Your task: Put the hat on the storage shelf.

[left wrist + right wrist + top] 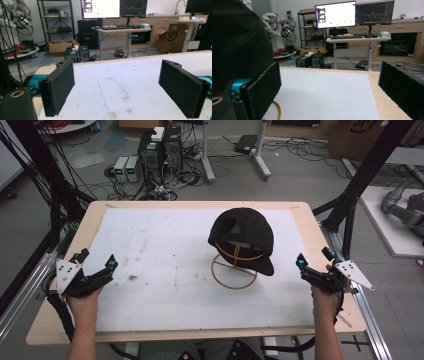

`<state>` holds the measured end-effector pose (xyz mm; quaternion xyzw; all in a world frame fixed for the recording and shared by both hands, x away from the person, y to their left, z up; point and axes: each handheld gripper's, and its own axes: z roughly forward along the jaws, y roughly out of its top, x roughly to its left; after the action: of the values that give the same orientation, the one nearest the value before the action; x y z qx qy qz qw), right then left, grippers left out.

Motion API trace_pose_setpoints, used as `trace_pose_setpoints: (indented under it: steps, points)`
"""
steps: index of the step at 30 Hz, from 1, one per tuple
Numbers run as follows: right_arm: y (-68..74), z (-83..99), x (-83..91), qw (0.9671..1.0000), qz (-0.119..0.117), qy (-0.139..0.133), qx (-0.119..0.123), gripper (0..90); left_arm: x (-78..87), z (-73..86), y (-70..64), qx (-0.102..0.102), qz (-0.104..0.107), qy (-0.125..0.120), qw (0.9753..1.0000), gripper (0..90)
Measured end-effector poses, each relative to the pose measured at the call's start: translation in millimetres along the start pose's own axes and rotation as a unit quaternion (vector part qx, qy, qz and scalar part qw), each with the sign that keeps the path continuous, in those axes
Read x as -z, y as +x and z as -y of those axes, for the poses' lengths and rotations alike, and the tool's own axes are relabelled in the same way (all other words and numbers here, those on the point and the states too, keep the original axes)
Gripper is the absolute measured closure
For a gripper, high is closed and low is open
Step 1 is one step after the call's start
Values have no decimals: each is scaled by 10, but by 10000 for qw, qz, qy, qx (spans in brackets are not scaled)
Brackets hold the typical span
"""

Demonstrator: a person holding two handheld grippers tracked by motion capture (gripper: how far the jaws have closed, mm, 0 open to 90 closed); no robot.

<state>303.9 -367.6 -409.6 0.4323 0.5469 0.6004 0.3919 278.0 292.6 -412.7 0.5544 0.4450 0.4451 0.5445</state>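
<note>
item: black cap [242,236], seated on a wire stand [235,266] of yellowish hoops, right of centre on the white mat [165,270] covering the bench [320,240].

orientation: brim down at the near right, just over the mat; the cut-out back of the crown faces far left. long axis therefore runs far left to near right (judged from the high view alone).

left gripper [95,270]: at the near left edge of the mat, fingers [58,87] spread wide, nothing between them; bare mat lies ahead in its own view. well apart from the cap.

right gripper [312,268]: at the near right edge of the bench, fingers [262,91] likewise wide and empty. the cap's dark crown [237,42] looms at the left of its view, with a curve of the stand's base hoop [277,108] below.

governing relation: the cap lies to the left and slightly far of the right gripper, brim tip pointing roughly toward it; the right hand is plainly the nearer of the two.
</note>
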Motion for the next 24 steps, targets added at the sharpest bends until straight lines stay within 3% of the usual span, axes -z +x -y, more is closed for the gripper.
trace_pose_setpoints:
  steps: [24]
  points:
    - [5, 3, 13, 10000, -43, 28, 52, 41, -11, -2, 16, 95, 55, -13, 9999, 137]
